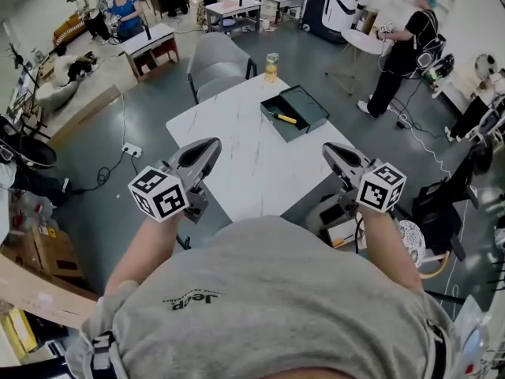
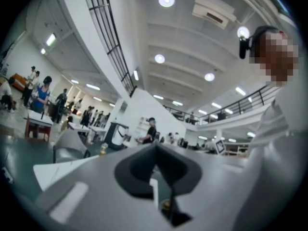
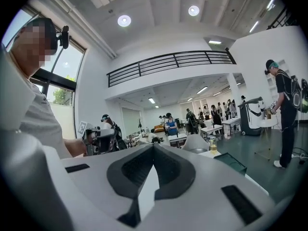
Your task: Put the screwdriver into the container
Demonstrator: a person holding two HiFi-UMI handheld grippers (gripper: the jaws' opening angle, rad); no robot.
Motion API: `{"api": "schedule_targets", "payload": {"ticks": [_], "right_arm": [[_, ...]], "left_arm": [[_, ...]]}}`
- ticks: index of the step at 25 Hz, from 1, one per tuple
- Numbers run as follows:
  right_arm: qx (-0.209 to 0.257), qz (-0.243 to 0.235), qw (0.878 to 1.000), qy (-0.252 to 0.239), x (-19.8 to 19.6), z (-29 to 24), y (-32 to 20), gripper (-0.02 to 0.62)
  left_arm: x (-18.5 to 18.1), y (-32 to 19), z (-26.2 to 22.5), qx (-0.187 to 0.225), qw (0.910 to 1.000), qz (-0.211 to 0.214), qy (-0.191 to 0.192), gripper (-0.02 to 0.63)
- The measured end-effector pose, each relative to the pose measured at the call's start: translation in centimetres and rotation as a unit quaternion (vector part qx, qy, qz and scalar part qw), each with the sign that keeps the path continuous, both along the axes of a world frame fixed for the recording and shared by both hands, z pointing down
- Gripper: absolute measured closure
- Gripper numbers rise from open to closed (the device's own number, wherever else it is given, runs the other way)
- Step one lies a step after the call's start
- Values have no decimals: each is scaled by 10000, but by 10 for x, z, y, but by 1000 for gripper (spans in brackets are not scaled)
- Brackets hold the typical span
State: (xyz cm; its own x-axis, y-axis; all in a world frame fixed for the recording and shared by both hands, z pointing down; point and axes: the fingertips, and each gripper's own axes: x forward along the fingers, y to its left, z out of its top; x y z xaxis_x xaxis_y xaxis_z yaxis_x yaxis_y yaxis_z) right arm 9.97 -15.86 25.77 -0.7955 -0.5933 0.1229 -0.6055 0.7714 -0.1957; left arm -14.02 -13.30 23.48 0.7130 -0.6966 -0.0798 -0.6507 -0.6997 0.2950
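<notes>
A dark green container (image 1: 309, 105) lies open at the far end of the white table (image 1: 237, 156). A yellow-handled screwdriver (image 1: 283, 118) rests inside its darker left half. My left gripper (image 1: 213, 144) hovers over the table's near left corner, jaws shut and empty, well short of the container. My right gripper (image 1: 327, 148) hangs by the near right edge, also shut with nothing in it. In the left gripper view the jaws (image 2: 155, 146) meet with no gap. The right gripper view shows its jaws (image 3: 153, 147) together, with the container (image 3: 232, 162) ahead to the right.
A bottle of yellow liquid (image 1: 271, 66) stands at the table's far edge, beside the container. A grey chair (image 1: 217, 65) sits behind the table. A person (image 1: 402, 50) stands at the far right, others work further back. A cable and socket (image 1: 131, 150) lie on the floor at left.
</notes>
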Motion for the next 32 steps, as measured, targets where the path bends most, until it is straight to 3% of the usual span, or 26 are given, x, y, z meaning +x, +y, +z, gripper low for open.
{"api": "schedule_targets", "payload": {"ticks": [7,17,32], "right_arm": [[118,-249,9996,73,-19,0,-6,588],[42,78,9999,112,-3,16,-9,588],[42,54,9999,155,3,16,-12,588]], "left_arm": [[-11,-4,-11,175,9997,-142,37,601],[2,-4,-1,143,9999,-73,47,601],[13,-9,1,88,9999,-3,56,601]]}}
